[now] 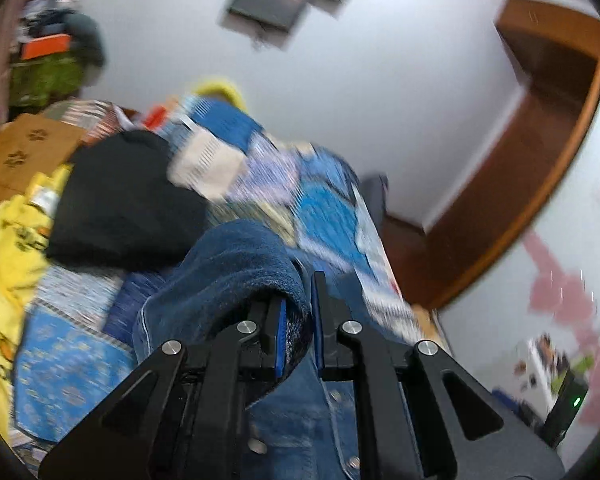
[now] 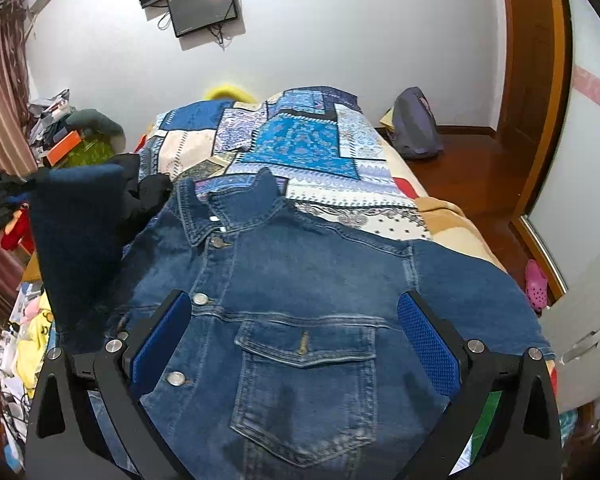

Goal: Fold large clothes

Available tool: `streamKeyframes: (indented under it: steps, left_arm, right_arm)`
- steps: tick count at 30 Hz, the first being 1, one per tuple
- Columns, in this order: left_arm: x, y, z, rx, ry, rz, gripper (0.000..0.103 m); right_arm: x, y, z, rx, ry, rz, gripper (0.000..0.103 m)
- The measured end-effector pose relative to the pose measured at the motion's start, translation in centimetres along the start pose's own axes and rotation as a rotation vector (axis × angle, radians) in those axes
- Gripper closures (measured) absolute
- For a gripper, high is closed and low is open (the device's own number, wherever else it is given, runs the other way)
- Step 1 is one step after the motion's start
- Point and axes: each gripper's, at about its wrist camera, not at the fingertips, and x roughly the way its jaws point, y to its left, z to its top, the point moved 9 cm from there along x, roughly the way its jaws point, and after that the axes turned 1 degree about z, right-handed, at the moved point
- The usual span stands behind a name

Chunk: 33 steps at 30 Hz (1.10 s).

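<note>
Now, step: first fold, sleeve [image 1: 236, 264] lifted over denim jacket [image 2: 308, 280] on bed [image 2: 300, 148].
Left tongs [image 1: 300, 320]: clamped on sleeve.
Right tongs [image 2: 296, 336]: spread wide, holding nothing.
Next: lay sleeve toward 3 o'clock, flat across chest.

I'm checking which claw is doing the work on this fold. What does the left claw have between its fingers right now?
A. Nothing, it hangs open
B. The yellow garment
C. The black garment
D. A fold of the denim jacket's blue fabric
D: in the left wrist view the left claw is shut on a fold of the denim jacket, its fuzzy blue inside draped over one finger.
</note>
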Motion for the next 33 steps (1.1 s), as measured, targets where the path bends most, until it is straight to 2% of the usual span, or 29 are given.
streamKeyframes:
  steps: [2, 8, 15, 19, 22, 24, 26, 29, 33]
  left_arm:
    - [2.3, -2.2, -2.7, 0.056, 0.075, -0.003, 0.093]
    - [7.0, -5.6, -10.2, 0.147, 0.264, -0.001, 0.093]
    - [8.5, -6.5, -16.7, 0.216, 0.415, -0.004, 0.093]
    - [7.8, -6.0, -18.3, 0.221, 0.445, -0.027, 0.093]
    - [6.6, -5.2, -18.4, 0.202, 0.458, -0.046, 0.088]
    - [5.6, -4.4, -18.1, 0.186, 0.465, -0.052, 0.078]
    - [4.9, -3.6, -17.7, 0.182, 0.443, -0.049, 0.071]
    - [2.7, -1.0, -16.6, 0.196, 0.359, 0.007, 0.07]
    - [0.6, 2.6, -15.6, 0.182, 0.301, 0.084, 0.069]
  right_arm:
    - [-0.1, -0.7, -0.3, 0.005, 0.004, -0.008, 0.001]
    - [-0.1, -2.4, -1.4, 0.017, 0.031, -0.034, 0.0]
    - [-0.1, -2.6, -2.3, -0.026, 0.046, -0.058, 0.001]
    - [0.0, -1.7, -2.1, -0.057, 0.048, -0.054, 0.0]
    - [0.1, -0.5, -1.7, -0.092, 0.045, -0.049, 0.0]
    - [0.2, 0.4, -1.4, -0.109, 0.041, -0.041, 0.0]
    - [0.4, 1.5, -1.0, -0.125, 0.034, -0.026, 0.001]
    - [0.6, 3.8, -0.3, -0.17, 0.024, -0.005, 0.001]
    - [0.6, 7.6, 1.0, -0.254, -0.017, 0.01, 0.001]
